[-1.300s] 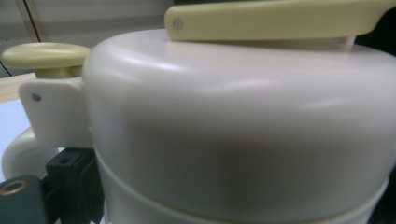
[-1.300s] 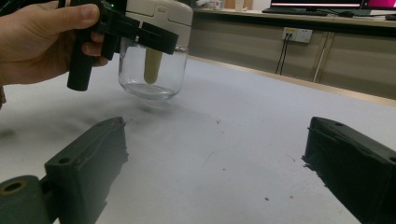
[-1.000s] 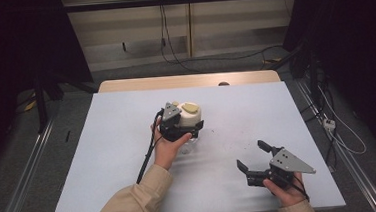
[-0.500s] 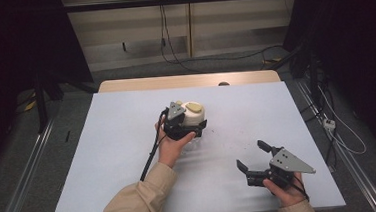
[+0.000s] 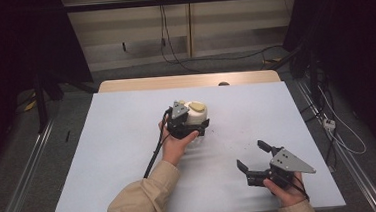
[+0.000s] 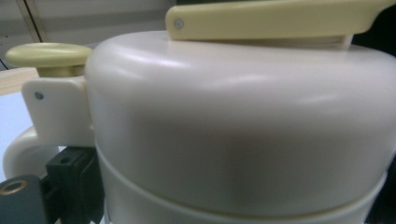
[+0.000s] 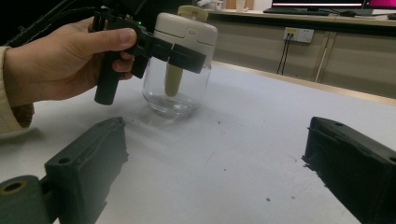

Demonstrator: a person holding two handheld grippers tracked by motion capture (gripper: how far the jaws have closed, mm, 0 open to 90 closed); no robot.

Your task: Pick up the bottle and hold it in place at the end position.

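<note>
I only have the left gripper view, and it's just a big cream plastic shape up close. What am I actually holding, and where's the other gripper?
Observer: It's a jar with a cream lid and a clear glass body; the left gripper is clamped around it just below the lid.
Operator: Is it on the table or lifted?
Observer: In the right gripper view its glass base sits on the white table.
Operator: And the right gripper?
Observer: The right gripper is near the table's front right, jaws wide open, holding nothing, well apart from the jar.

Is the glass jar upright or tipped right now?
Upright: the glass jar has its base on the table, cream lid on top.
</note>
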